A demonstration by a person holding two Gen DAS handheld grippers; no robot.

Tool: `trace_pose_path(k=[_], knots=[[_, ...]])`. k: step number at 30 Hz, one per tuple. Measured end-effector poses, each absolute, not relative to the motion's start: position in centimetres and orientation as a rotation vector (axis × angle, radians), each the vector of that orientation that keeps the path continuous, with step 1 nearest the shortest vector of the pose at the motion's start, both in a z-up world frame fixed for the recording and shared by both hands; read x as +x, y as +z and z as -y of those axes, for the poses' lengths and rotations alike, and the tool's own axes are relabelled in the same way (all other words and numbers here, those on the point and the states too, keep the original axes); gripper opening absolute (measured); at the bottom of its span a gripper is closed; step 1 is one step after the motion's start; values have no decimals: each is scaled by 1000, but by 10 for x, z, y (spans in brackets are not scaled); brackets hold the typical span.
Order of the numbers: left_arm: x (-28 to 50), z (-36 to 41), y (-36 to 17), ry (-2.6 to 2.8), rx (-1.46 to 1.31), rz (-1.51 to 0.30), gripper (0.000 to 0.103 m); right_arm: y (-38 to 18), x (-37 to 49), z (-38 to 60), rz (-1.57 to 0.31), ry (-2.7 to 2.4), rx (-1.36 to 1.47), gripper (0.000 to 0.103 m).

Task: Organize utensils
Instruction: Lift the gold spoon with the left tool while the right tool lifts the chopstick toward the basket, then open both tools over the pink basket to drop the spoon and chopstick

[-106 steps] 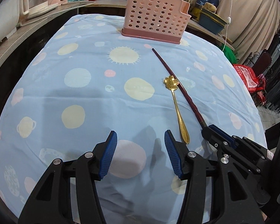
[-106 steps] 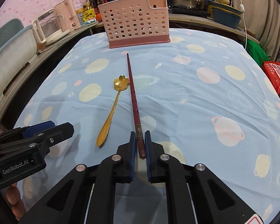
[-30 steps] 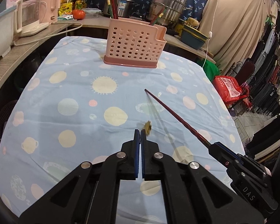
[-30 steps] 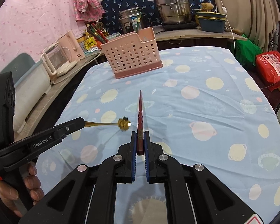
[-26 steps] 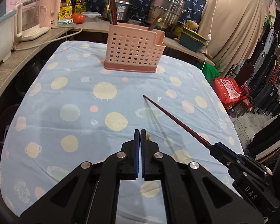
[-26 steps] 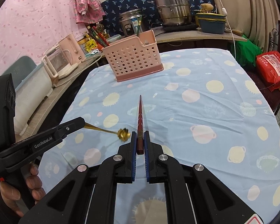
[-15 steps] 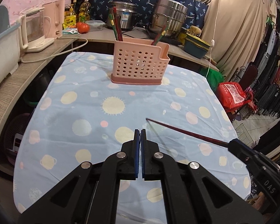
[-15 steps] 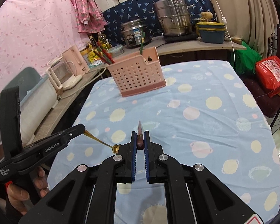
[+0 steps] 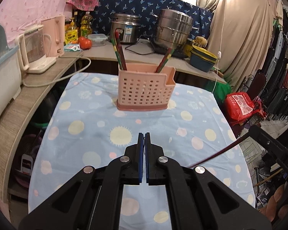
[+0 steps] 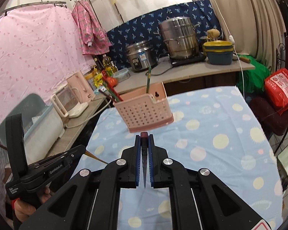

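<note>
The right hand-held gripper (image 10: 144, 140) was clamped on a chopstick (image 10: 144, 136); the left hand-held gripper (image 9: 144, 140) gripped a spoon (image 10: 95, 157) above the tabletop (image 9: 159, 122).

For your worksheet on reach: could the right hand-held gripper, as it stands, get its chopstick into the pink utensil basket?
Probably yes. The right hand-held gripper grips the dark red chopstick above the tablecloth, facing the pink utensil basket. Nothing lies between them, and the basket's top is open beside the chopsticks already inside.

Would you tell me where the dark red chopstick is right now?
The dark red chopstick is clamped in the right gripper, lifted above the tablecloth, short of the pink basket.
</note>
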State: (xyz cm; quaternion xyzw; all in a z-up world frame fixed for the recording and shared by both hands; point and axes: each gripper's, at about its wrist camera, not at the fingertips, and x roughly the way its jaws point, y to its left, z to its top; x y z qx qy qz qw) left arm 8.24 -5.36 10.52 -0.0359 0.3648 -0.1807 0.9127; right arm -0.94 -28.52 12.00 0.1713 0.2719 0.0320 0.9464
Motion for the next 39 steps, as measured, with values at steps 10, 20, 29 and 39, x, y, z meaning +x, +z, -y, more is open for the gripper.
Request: trace_pose_path(k=[10, 20, 29, 39], knots=[[137, 54, 154, -377, -93, -664, 1, 174, 44, 293, -427, 62, 322, 7], [206, 70, 205, -351, -71, -559, 1, 231, 119, 301, -276, 59, 332, 7], [262, 89, 208, -330, -37, -547, 1, 244, 184, 305, -225, 60, 352, 7], [305, 101, 167, -312, -18, -625, 1, 190, 238, 296, -315, 60, 371, 7]])
